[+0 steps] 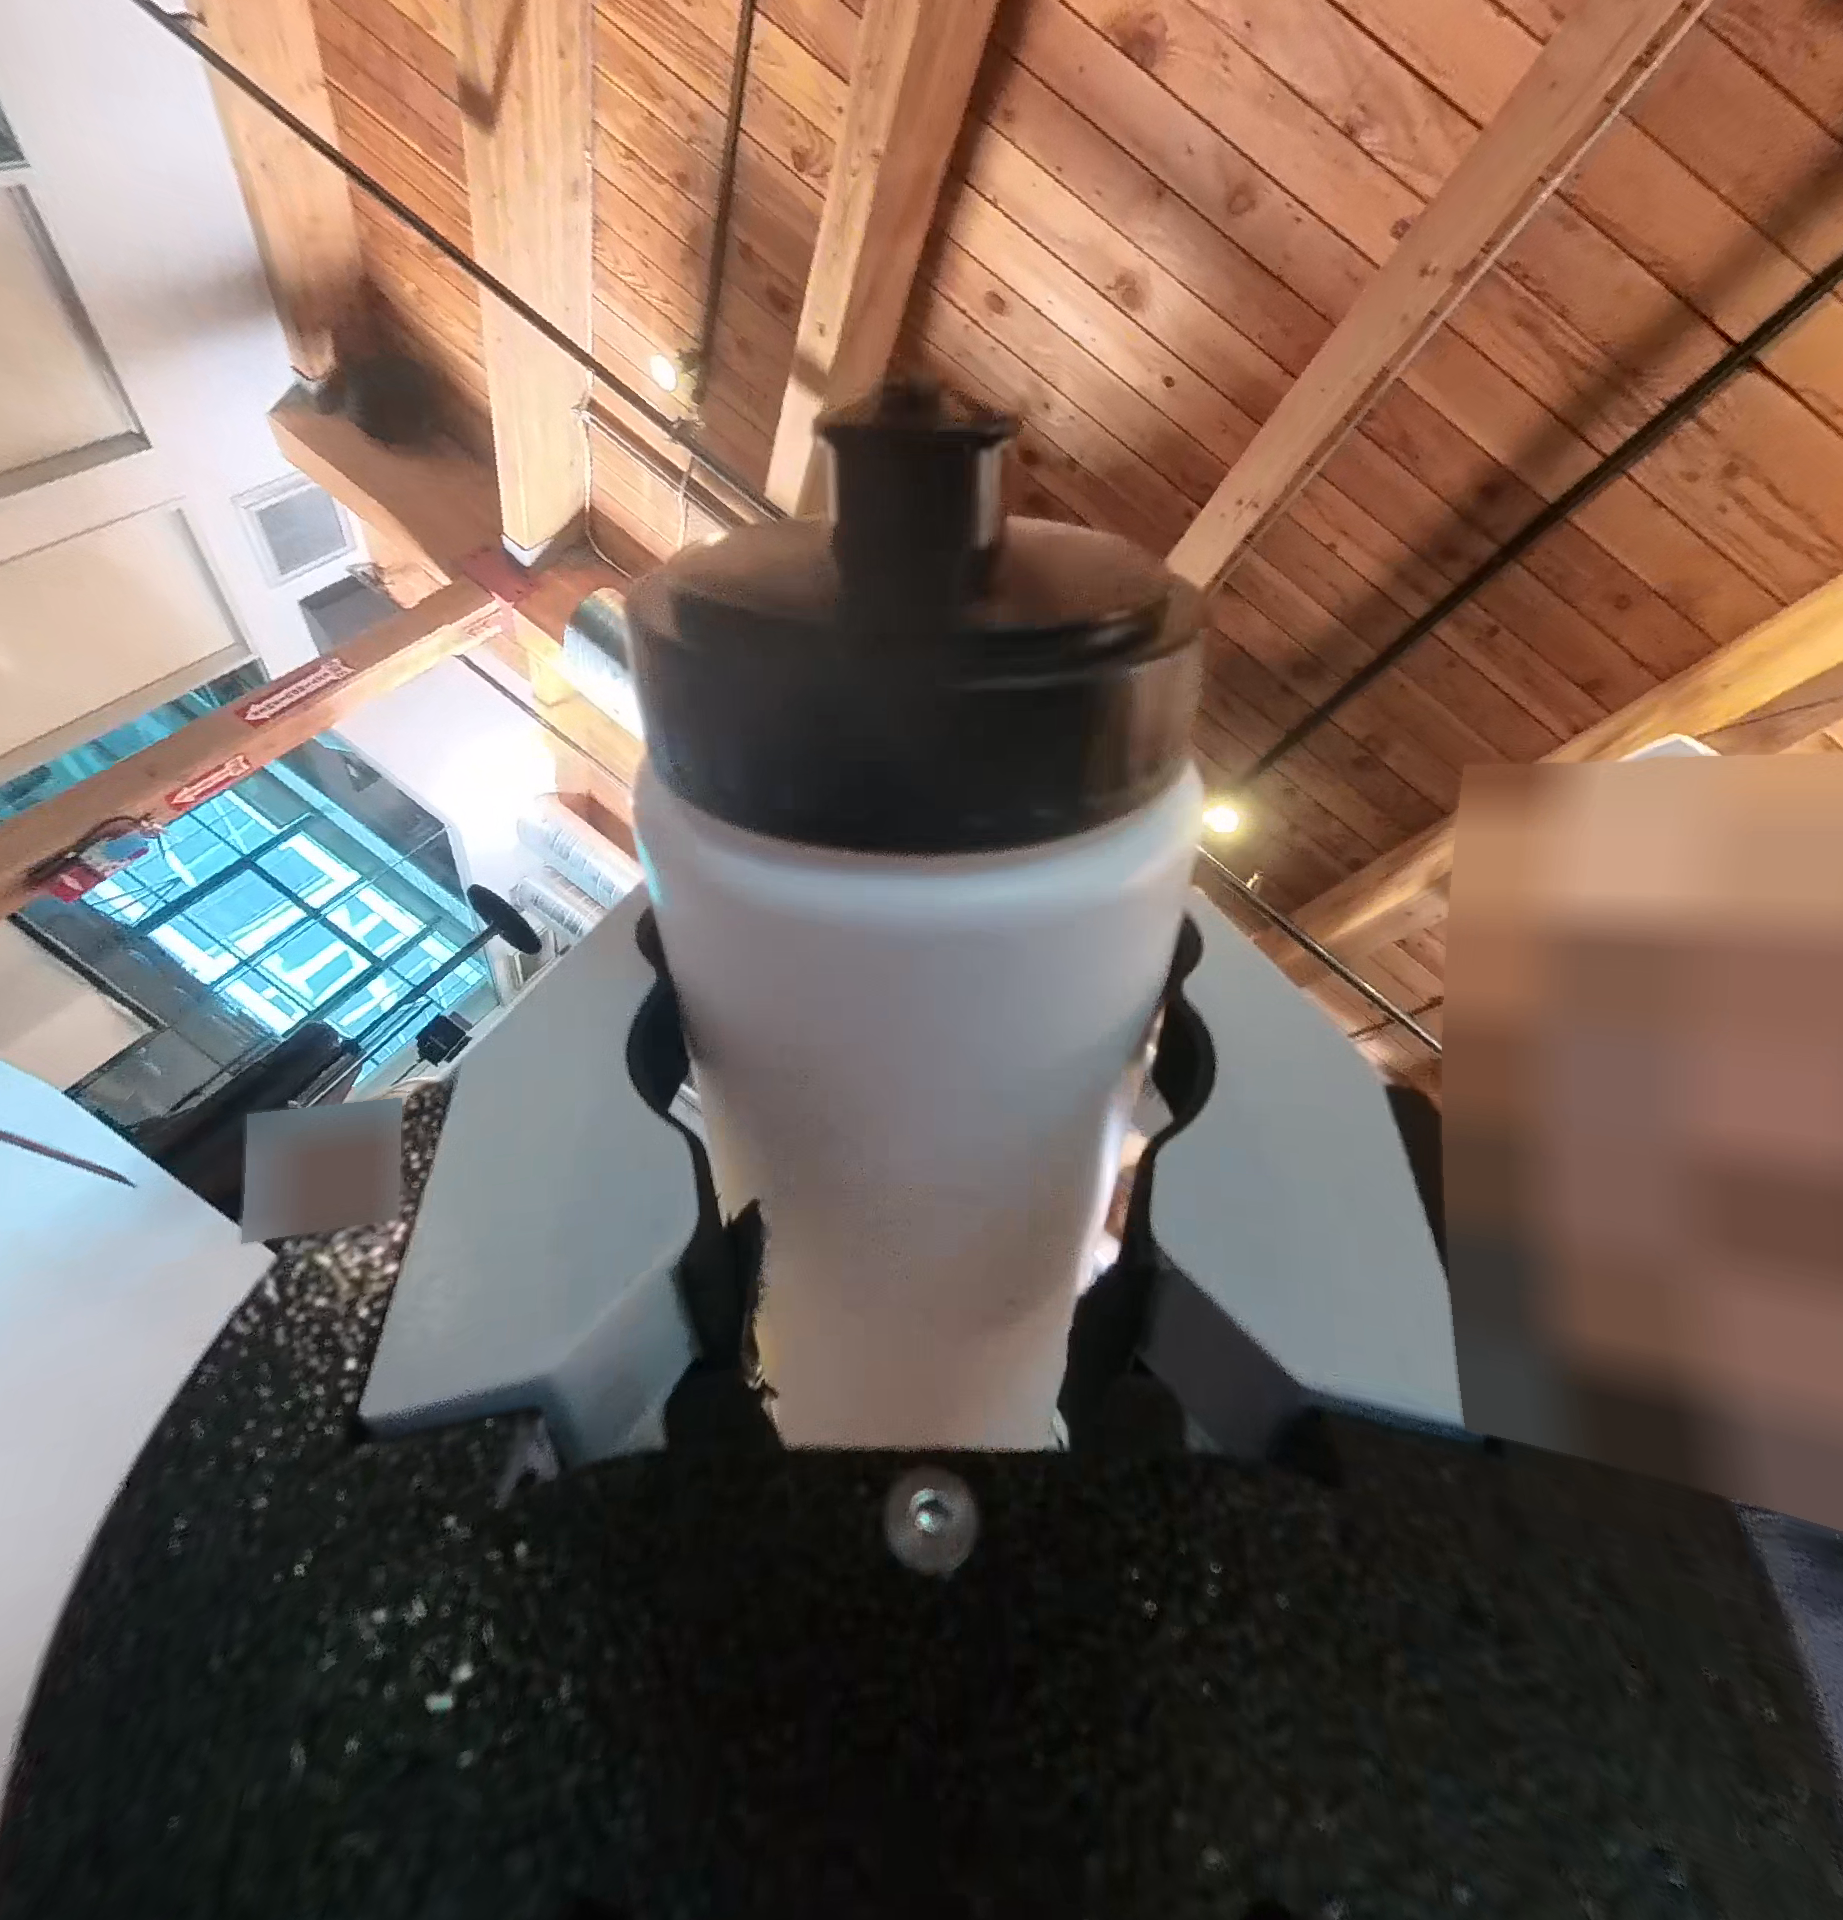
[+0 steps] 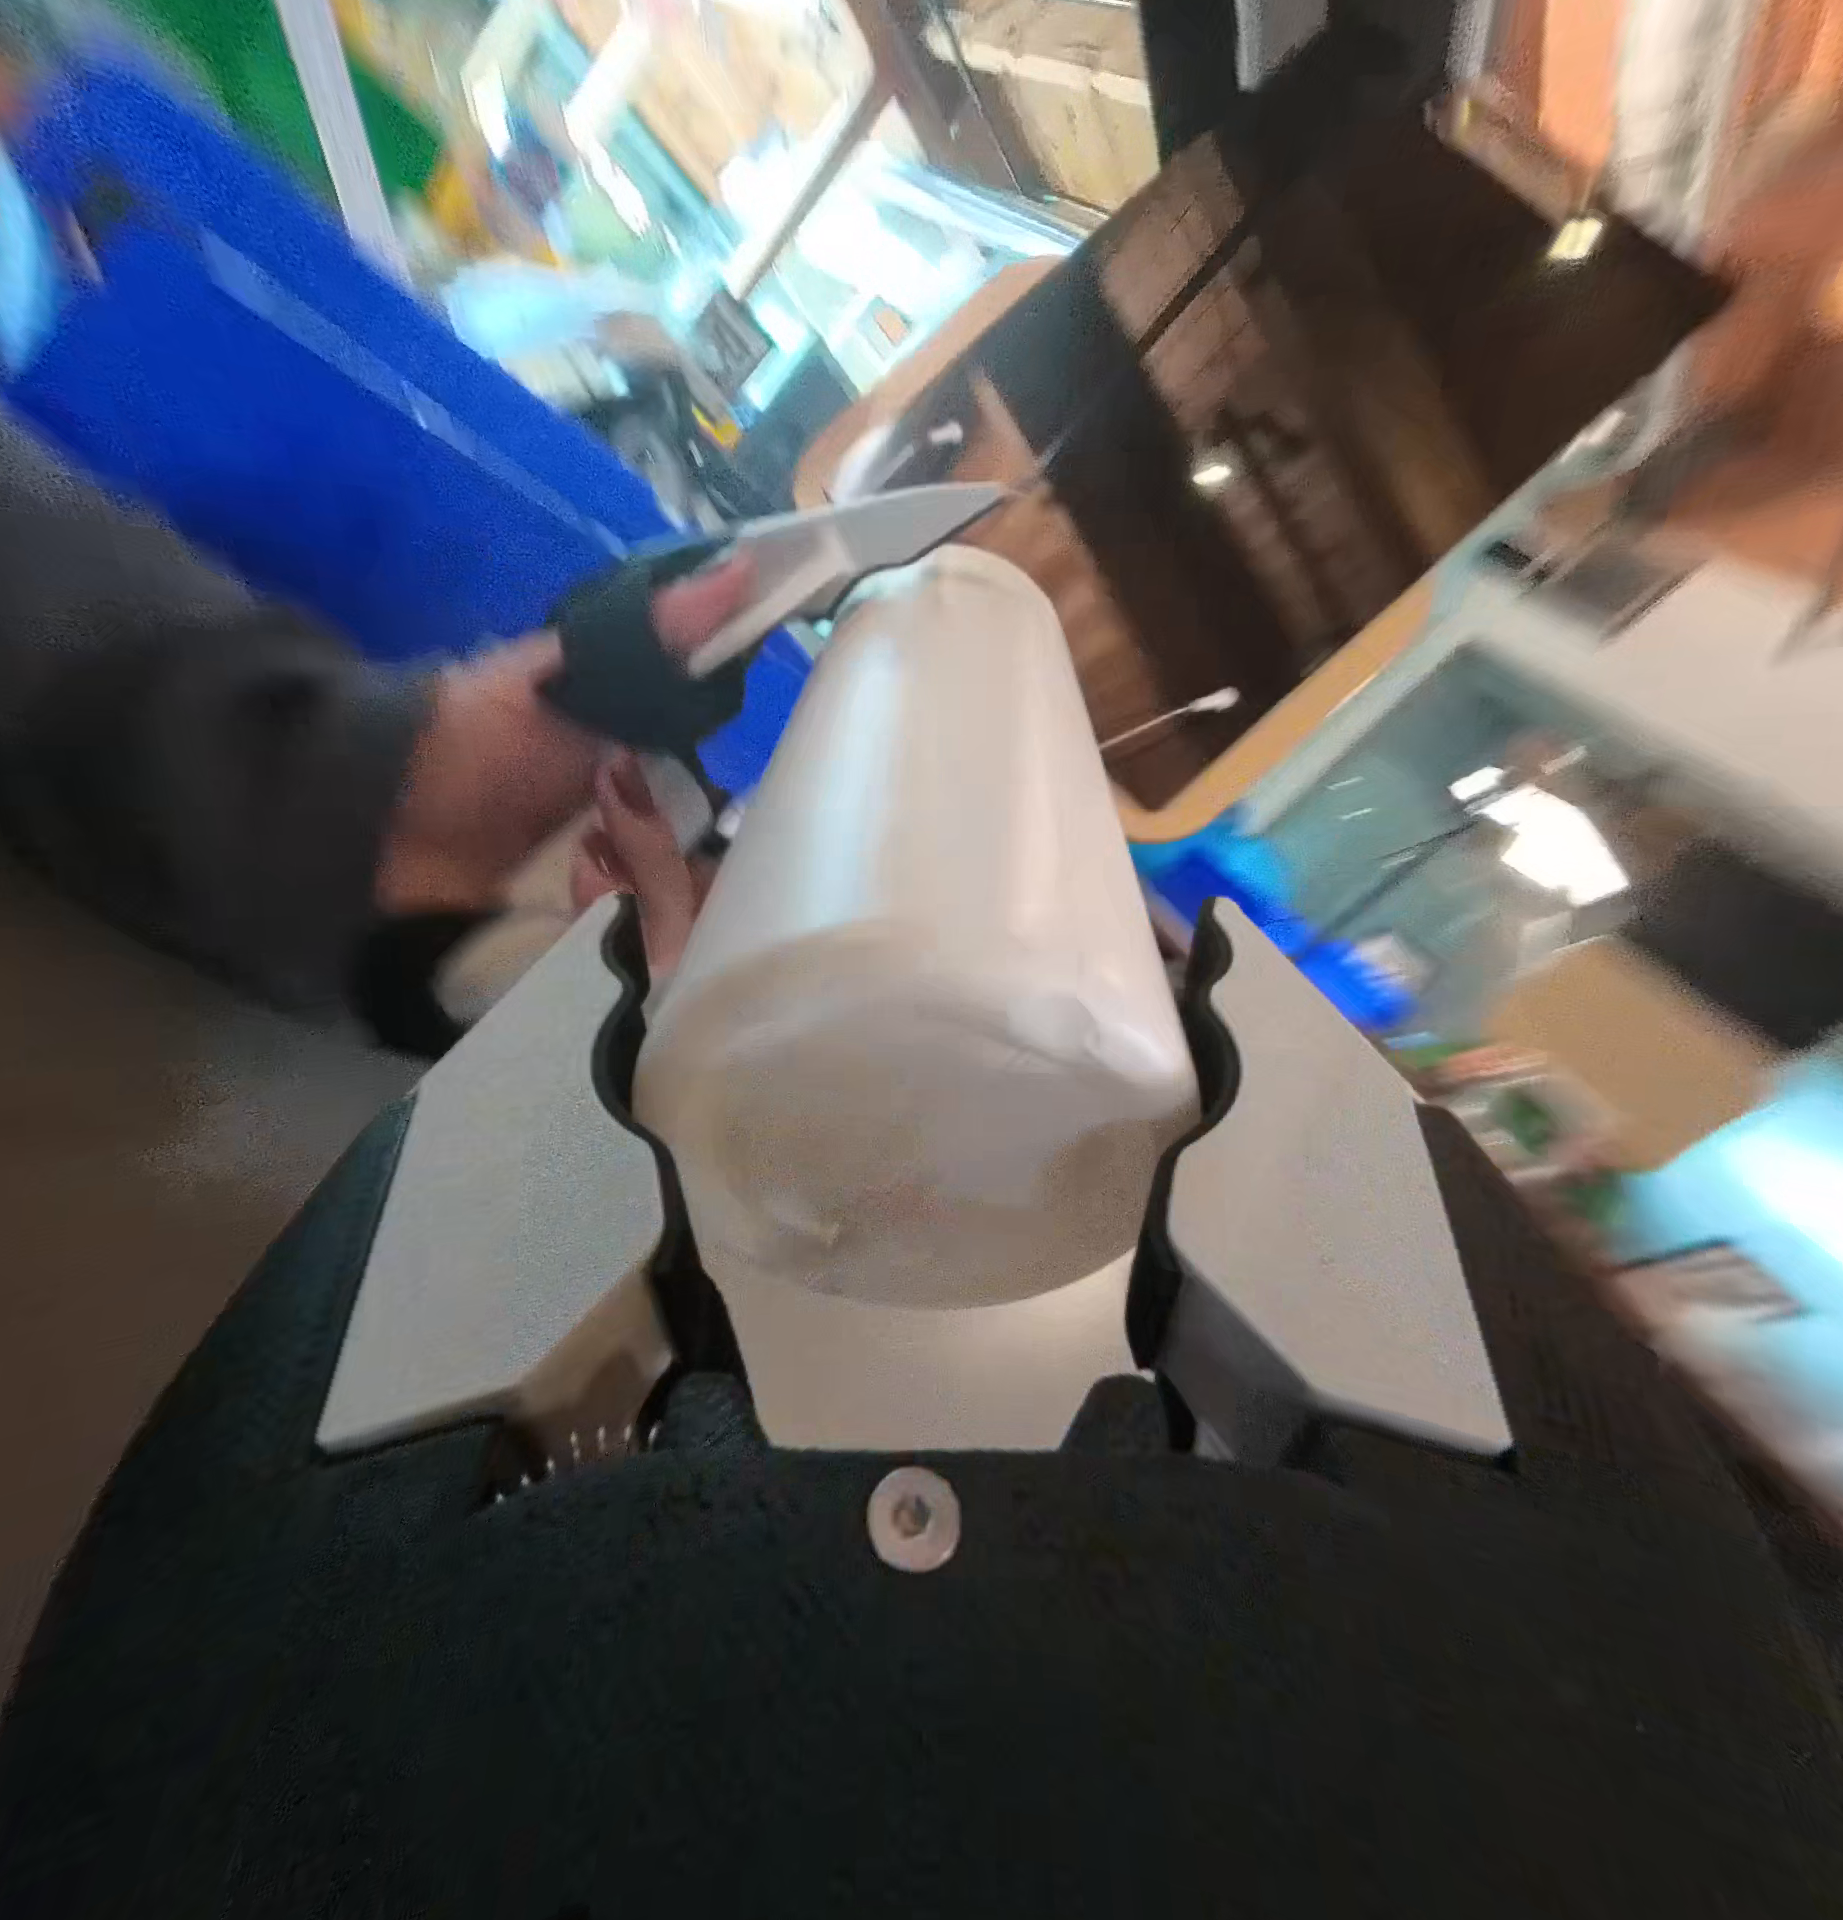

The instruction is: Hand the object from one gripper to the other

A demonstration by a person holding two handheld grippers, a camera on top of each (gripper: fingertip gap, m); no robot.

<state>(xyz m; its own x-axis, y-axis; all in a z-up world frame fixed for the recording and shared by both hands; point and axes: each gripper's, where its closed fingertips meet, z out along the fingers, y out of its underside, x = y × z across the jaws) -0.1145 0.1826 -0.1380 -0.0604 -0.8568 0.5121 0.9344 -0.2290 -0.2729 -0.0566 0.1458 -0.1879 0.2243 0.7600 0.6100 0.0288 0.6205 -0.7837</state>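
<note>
The white bottle (image 1: 917,1091) with its black cap (image 1: 912,686) is being held aloft between both tools, clear of any surface. The left gripper (image 1: 917,997) is clamping the upper body just below the cap, its two fingers (image 1: 543,1174) pressing on opposite sides, so the cap is pointing away from the lens toward the timber ceiling (image 1: 1312,260). The right gripper (image 2: 912,997) is enclosing the base end of the bottle (image 2: 896,935); its scalloped pads (image 2: 626,1039) are lying against the rounded base, although motion blur is making it uncertain whether they are squeezing or merely touching. In the right wrist view, the left gripper (image 2: 855,551) is showing at the far end, worked by a gloved hand (image 2: 584,727). Gripping opposite ends is probably leaving each tool room to close without collision. The transfer is judged to be midway: one grasp secure, the second forming.
</note>
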